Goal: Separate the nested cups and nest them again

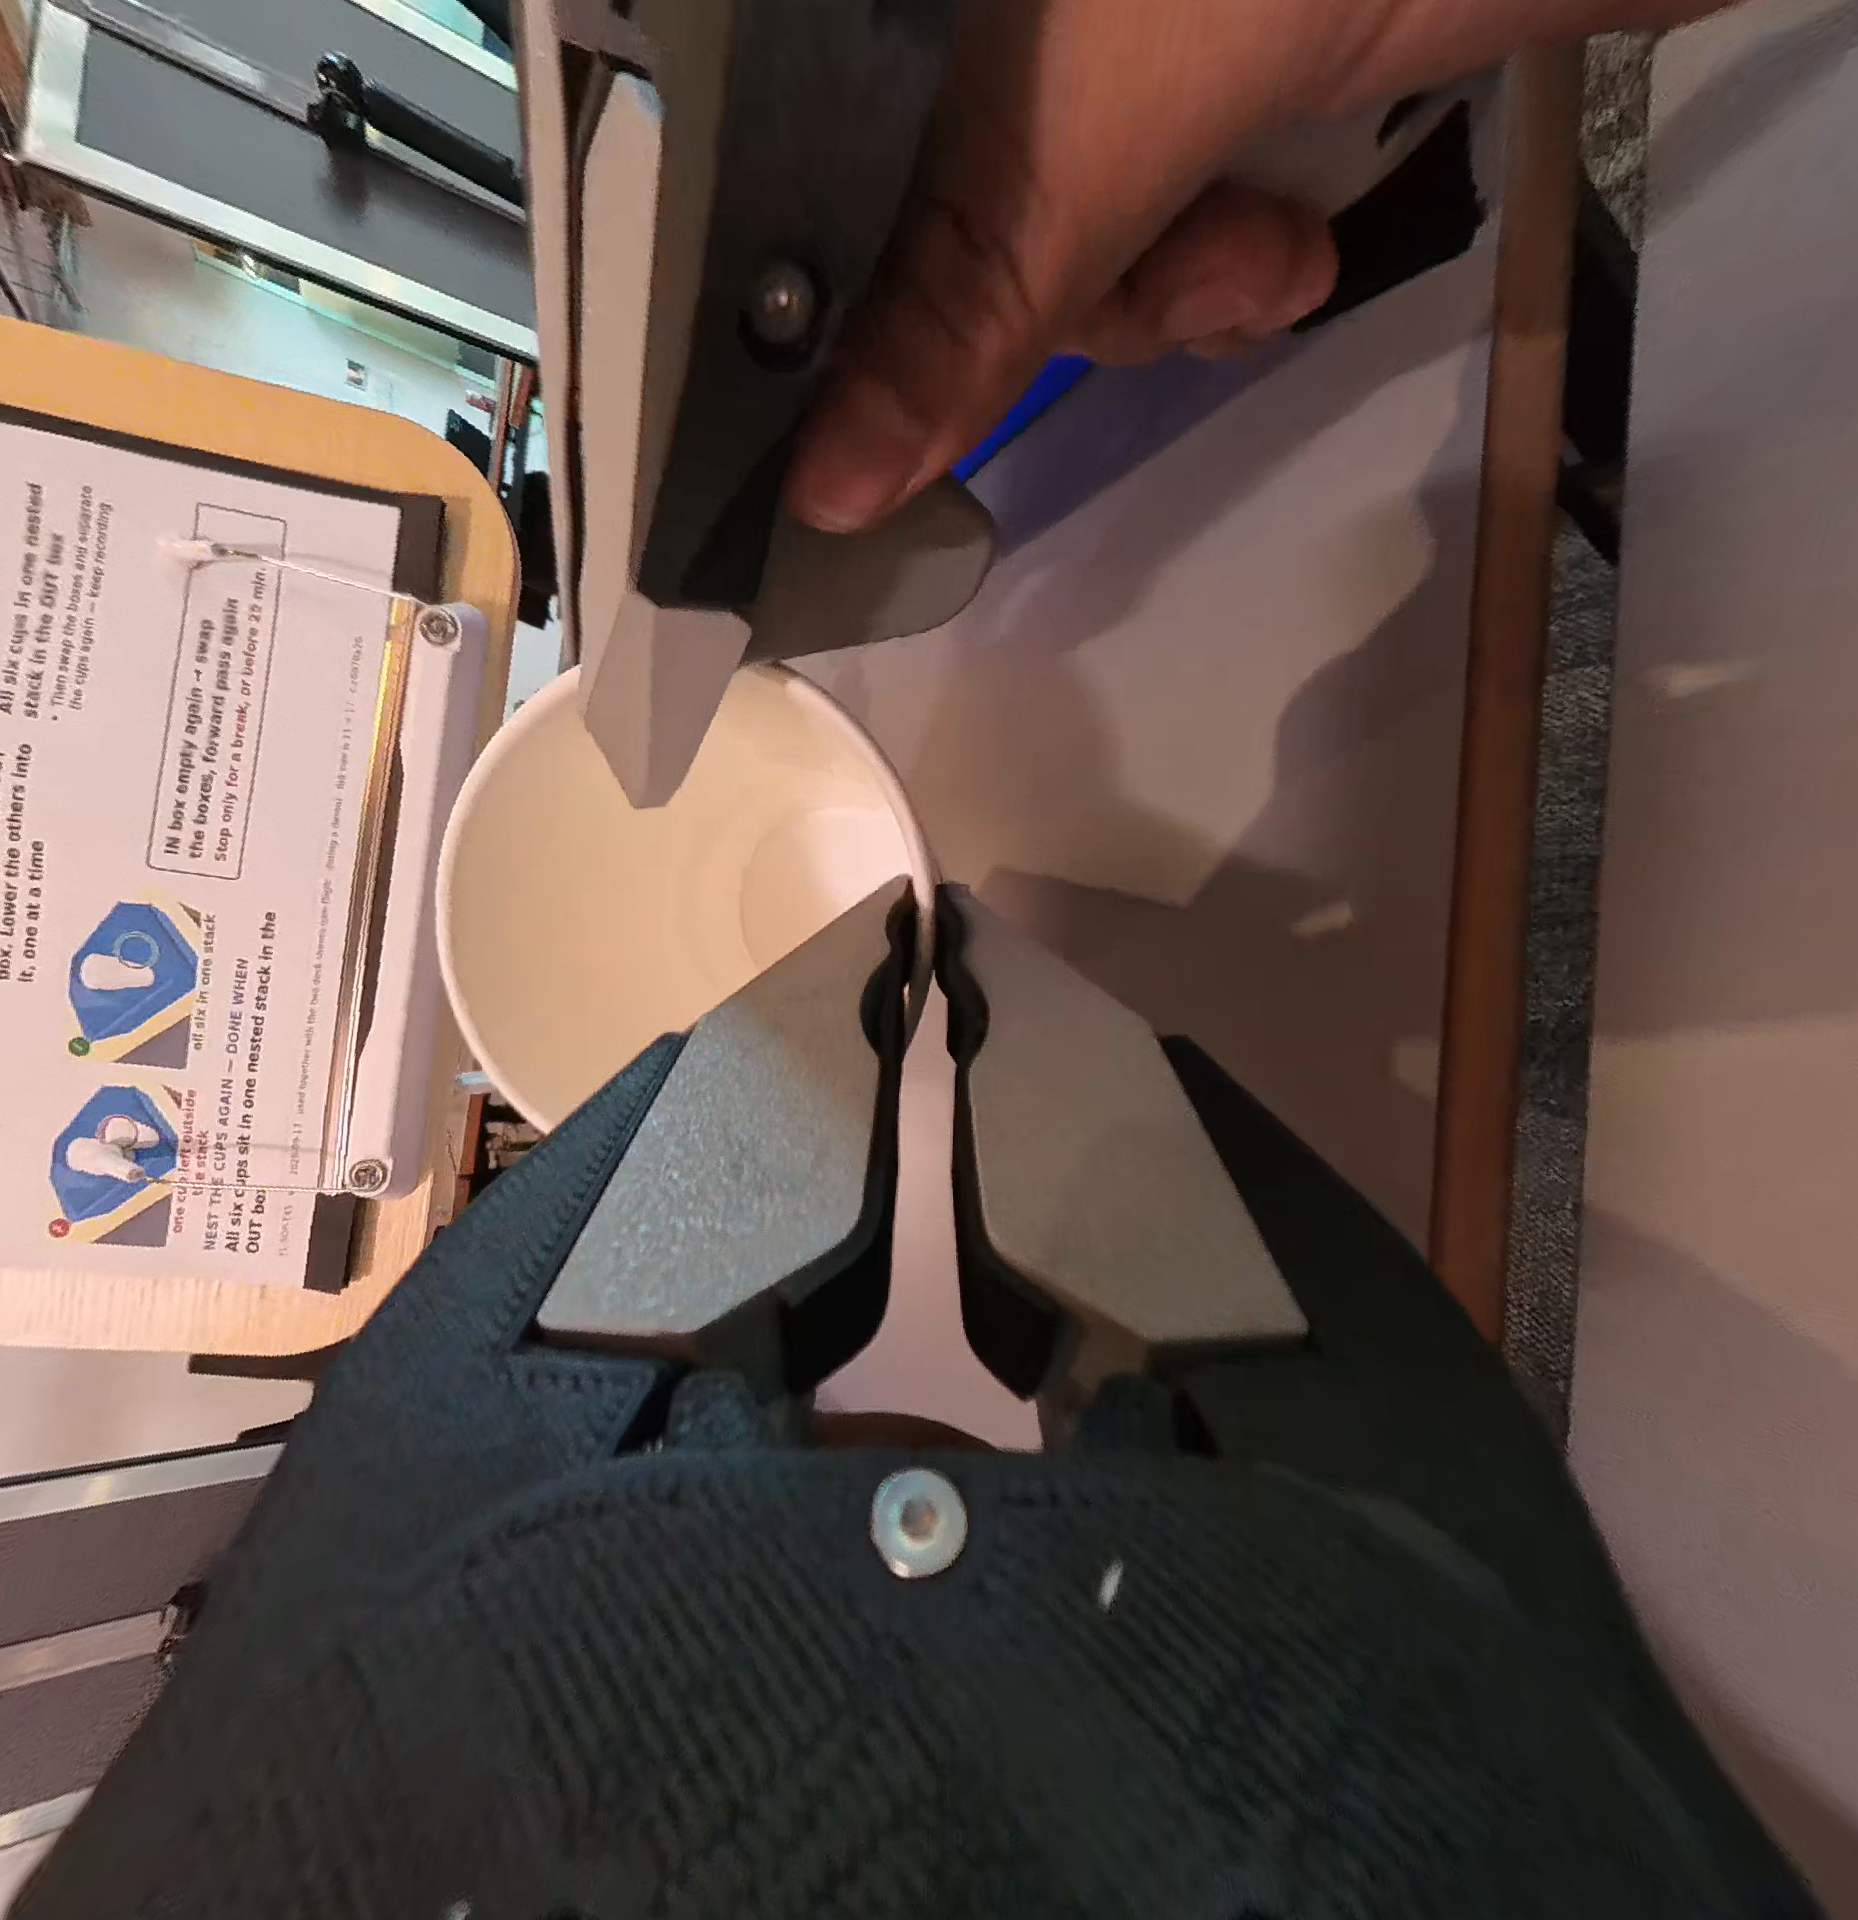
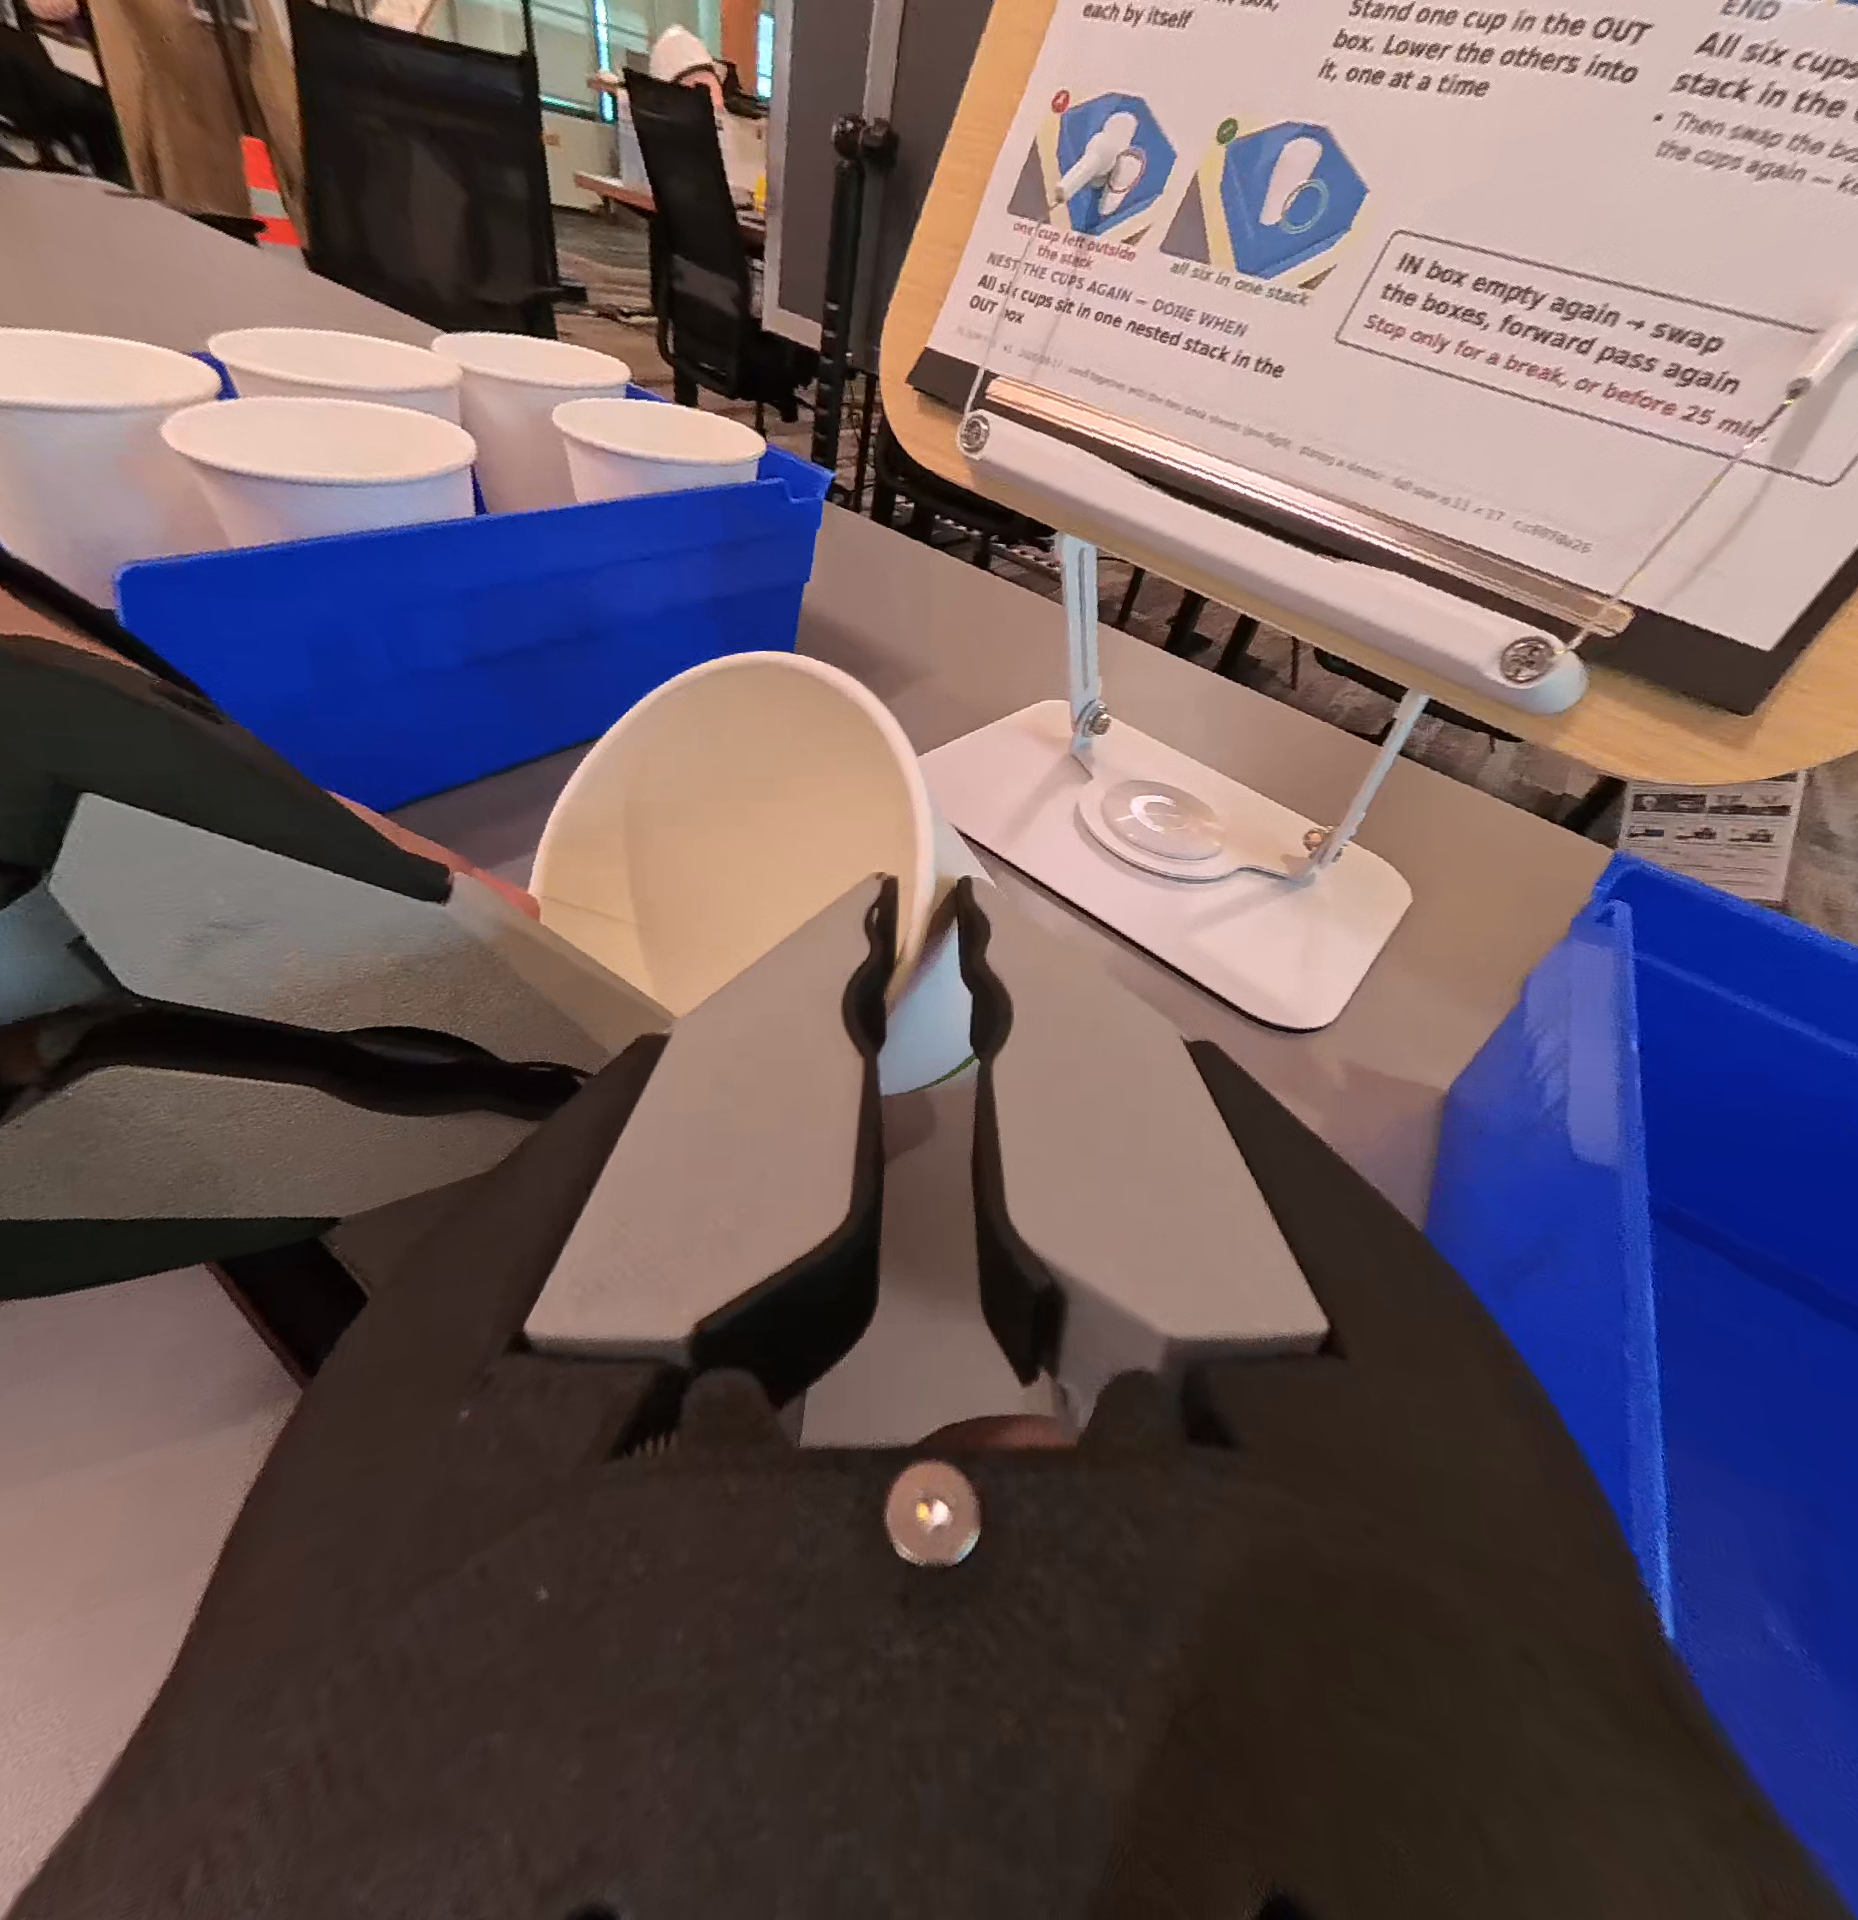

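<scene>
A white paper cup is held tilted above the grey table, its mouth facing both cameras. My left gripper is shut on the cup's rim, one finger inside and one outside. My right gripper is also shut on the cup, pinching its wall at another part of the rim. In the left wrist view the right gripper comes in from above with a hand on it, one finger inside the cup. In the right wrist view the left gripper shows at the left, against the cup's lower rim.
A blue bin at the back left holds several upright white cups. A second blue bin stands at the right. An instruction sheet on a wooden board leans on a white stand behind the cup. The table's wooden edge runs nearby. One gripper's finger ends stand about 6 cm off the other's.
</scene>
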`<action>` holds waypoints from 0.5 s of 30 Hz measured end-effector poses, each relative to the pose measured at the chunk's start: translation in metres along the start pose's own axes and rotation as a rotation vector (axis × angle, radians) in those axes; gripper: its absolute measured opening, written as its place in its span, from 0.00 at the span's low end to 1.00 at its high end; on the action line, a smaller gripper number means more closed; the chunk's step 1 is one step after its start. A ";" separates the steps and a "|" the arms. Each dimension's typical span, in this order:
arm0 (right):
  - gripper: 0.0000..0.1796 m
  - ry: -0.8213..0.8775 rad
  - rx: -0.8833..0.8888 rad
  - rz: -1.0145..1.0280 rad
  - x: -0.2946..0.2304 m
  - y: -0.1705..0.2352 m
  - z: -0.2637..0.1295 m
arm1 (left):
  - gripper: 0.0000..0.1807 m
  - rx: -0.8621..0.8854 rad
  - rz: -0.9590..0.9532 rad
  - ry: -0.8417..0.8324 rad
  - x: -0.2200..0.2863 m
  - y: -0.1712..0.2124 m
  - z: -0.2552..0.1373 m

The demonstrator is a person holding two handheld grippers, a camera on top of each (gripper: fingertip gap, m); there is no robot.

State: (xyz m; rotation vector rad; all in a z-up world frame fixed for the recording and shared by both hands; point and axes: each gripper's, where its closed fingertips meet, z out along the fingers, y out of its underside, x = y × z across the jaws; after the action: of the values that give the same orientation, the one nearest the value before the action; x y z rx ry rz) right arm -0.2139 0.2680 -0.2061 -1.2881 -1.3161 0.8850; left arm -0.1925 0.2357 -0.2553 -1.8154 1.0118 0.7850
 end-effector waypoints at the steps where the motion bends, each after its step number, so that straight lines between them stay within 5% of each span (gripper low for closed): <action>1: 0.04 0.007 0.001 0.006 0.002 0.000 0.000 | 0.00 0.011 -0.004 -0.007 -0.001 -0.002 -0.001; 15: 0.00 0.027 -0.016 0.049 0.009 0.004 -0.001 | 0.01 0.077 -0.118 0.033 -0.001 -0.013 -0.005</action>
State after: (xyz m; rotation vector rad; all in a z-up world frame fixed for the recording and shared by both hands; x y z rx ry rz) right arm -0.2111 0.2774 -0.2083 -1.3451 -1.2777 0.8905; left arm -0.1813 0.2352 -0.2471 -1.8094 0.9343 0.6380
